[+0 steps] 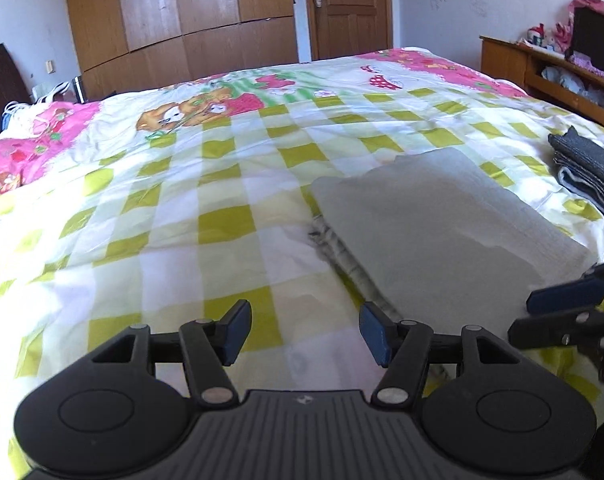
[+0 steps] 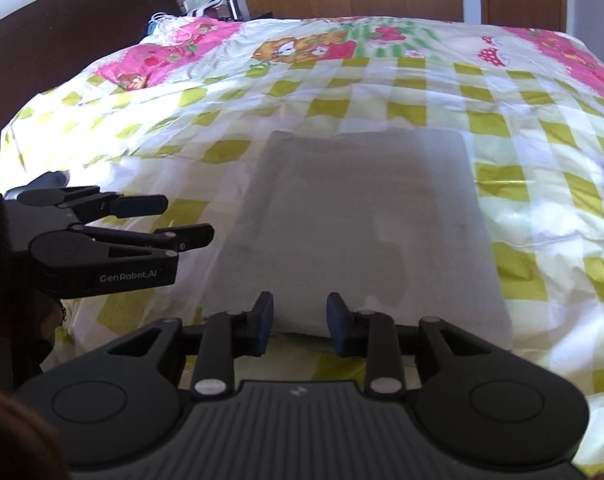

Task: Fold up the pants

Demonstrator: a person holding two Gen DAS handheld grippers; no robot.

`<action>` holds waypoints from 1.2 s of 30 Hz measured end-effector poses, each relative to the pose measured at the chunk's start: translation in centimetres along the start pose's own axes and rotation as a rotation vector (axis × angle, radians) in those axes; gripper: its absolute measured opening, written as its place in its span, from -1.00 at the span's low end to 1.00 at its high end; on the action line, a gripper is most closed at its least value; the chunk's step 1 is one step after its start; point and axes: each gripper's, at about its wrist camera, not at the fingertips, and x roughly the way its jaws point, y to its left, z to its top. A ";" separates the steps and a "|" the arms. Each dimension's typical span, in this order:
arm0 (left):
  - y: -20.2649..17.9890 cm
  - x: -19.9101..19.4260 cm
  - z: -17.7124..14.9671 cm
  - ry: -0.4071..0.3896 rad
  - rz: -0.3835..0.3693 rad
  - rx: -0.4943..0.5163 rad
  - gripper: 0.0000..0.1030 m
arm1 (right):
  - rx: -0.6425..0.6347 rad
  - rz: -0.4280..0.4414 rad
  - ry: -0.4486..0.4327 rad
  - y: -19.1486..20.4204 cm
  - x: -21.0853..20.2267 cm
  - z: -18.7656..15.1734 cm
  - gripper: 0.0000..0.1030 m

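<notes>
Light grey pants (image 1: 442, 224) lie folded into a flat rectangle on the checked bedspread (image 1: 221, 184); they also show in the right wrist view (image 2: 366, 216). My left gripper (image 1: 305, 332) is open and empty, just left of the pants' near corner. It shows from the side in the right wrist view (image 2: 181, 220). My right gripper (image 2: 295, 320) is open and empty at the pants' near edge. It shows at the right edge of the left wrist view (image 1: 542, 316).
A folded dark garment pile (image 1: 586, 172) lies on the bed to the right of the pants. A pink pillow (image 1: 25, 152) sits at the far left. A wooden shelf unit (image 1: 550, 76) stands right of the bed, a wardrobe (image 1: 181, 20) and a door (image 1: 350, 8) behind.
</notes>
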 end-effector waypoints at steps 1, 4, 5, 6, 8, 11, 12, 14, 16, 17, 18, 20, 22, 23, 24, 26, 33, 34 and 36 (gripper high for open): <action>0.3 0.0 -0.3 0.012 -0.011 -0.008 0.39 | -0.007 0.007 0.009 0.6 0.1 -0.2 -0.41; 0.7 -0.3 -1.3 0.019 -0.015 -0.020 0.39 | -0.031 0.008 0.042 2.3 1.1 -0.5 -0.41; 0.8 -0.5 -1.5 0.019 -0.023 -0.030 0.39 | -0.030 0.008 0.052 2.6 1.6 -0.4 -0.41; 0.9 -0.8 -1.6 0.017 -0.030 -0.037 0.39 | -0.026 0.019 0.063 3.0 2.0 -0.4 -0.41; 0.9 -1.4 -1.7 0.007 -0.028 -0.034 0.39 | -0.006 0.026 0.071 3.4 2.5 -0.3 -0.41; 0.8 -1.9 -1.6 0.002 -0.031 -0.037 0.45 | 0.005 0.026 0.030 3.8 1.2 -0.4 -0.41; 0.6 -2.0 -1.6 0.001 -0.034 -0.043 0.46 | 0.013 0.024 0.023 3.8 0.7 -0.5 -0.41; 0.1 -2.1 -1.2 0.002 -0.043 -0.053 0.48 | 0.018 -0.005 0.005 3.6 -0.3 -0.6 -0.41; -0.6 -2.4 -0.7 0.002 -0.055 -0.058 0.49 | 0.024 -0.046 -0.007 3.2 -1.2 -0.6 -0.41; -1.0 -2.7 -0.4 -0.003 -0.064 -0.057 0.50 | 0.033 -0.056 -0.012 2.9 -1.6 -0.6 -0.41; -1.4 -3.1 0.0 -0.013 -0.074 -0.054 0.50 | 0.048 -0.061 -0.020 2.6 -2.1 -0.6 -0.41; -2.4 -4.0 0.6 -0.036 -0.094 -0.050 0.61 | 0.075 -0.070 -0.036 1.9 -3.1 -0.5 -0.41; -3.3 -4.7 1.0 -0.042 -0.109 -0.043 0.76 | 0.107 -0.074 -0.051 1.4 -4.0 -0.4 -0.40; -3.8 -5.0 1.1 -0.040 -0.116 -0.037 0.79 | 0.122 -0.075 -0.060 1.3 -4.5 -0.4 -0.40; -4.3 -5.2 1.0 -0.037 -0.108 -0.030 0.80 | 0.133 -0.075 -0.072 1.2 -4.9 -0.6 -0.39; -5.0 -5.4 0.8 -0.030 -0.095 -0.011 0.82 | 0.153 -0.083 -0.088 1.3 -5.6 -1.1 -0.38; -5.8 -4.5 -0.1 -0.005 -0.128 -0.018 0.93 | 0.230 -0.145 -0.064 0.8 -6.0 -3.1 -0.38; -5.9 -4.4 -0.1 -0.007 -0.139 -0.019 0.93 | 0.243 -0.160 -0.054 0.6 -6.0 -3.2 -0.38; -6.1 -4.5 0.1 -0.019 -0.164 -0.010 0.95 | 0.250 -0.202 -0.044 0.8 -6.4 -3.3 -0.38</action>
